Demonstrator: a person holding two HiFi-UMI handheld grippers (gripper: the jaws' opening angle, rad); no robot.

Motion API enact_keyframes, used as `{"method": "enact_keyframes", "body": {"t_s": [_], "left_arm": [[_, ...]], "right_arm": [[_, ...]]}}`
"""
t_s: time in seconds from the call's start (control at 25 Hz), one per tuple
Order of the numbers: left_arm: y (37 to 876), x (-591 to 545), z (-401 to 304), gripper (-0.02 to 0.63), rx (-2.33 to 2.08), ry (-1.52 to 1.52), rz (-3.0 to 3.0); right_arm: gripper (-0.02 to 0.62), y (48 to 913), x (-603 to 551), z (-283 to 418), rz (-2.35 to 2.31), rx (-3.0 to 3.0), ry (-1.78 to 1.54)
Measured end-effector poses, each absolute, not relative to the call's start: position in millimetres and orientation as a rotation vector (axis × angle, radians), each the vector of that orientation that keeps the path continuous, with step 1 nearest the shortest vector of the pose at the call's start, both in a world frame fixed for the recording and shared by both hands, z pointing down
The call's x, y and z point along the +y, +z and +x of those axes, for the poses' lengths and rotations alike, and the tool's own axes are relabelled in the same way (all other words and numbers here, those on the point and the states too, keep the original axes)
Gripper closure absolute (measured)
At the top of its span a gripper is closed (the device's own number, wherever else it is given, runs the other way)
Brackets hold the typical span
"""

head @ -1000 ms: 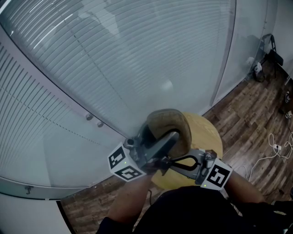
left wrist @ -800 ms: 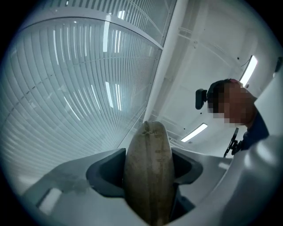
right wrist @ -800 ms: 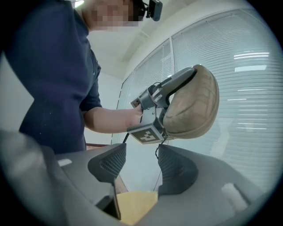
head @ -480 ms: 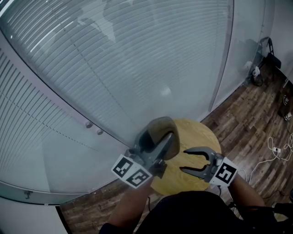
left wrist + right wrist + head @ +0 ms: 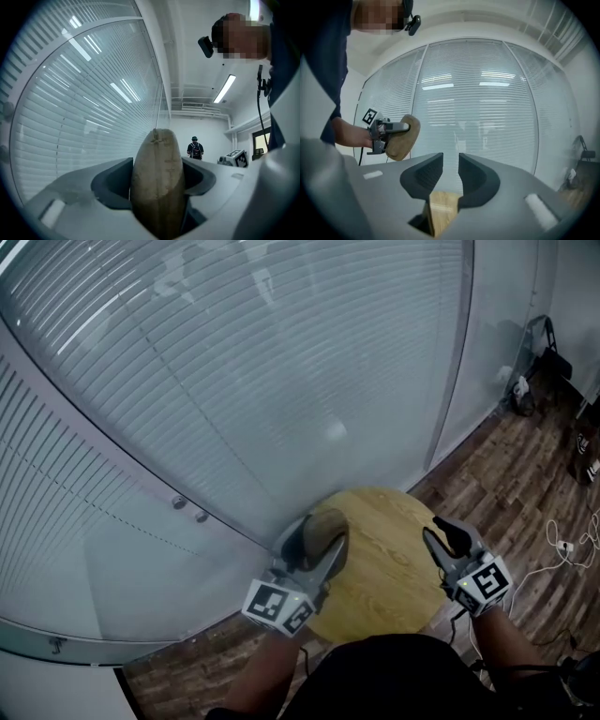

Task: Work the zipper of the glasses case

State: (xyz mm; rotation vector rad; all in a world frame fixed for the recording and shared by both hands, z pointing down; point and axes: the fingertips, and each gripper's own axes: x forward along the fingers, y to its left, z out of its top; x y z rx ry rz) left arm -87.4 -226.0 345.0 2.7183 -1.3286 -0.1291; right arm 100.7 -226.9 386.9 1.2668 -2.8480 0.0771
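Up in the air, over the left edge of the round wooden table [image 5: 384, 559], the tan glasses case [image 5: 157, 183] was squeezed tight between the jaws of the left gripper [image 5: 323, 542]. By the table's right edge, the right gripper [image 5: 451, 164] held nothing. Its jaws had just been closing, and a small gap was left.

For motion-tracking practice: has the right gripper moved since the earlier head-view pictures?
Yes. Right gripper swung from the glasses case to the table's right edge; its empty claw has been closing.
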Motion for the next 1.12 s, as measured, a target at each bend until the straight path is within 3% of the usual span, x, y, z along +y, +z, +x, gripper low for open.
{"method": "enact_keyframes", "body": {"t_s": [0.36,1.12], "left_arm": [[407.6,-215.3,-99.5,0.305,-1.394,-0.01,2.699],[416.4,-193.5,-109.2,0.305,-1.411,0.006,2.661]], "right_arm": [[0.586,438.8,-228.4,118.9,1.451,-2.78,0.211],[0.589,445.6,-210.3,122.8,1.422,-2.836,0.218]]}}
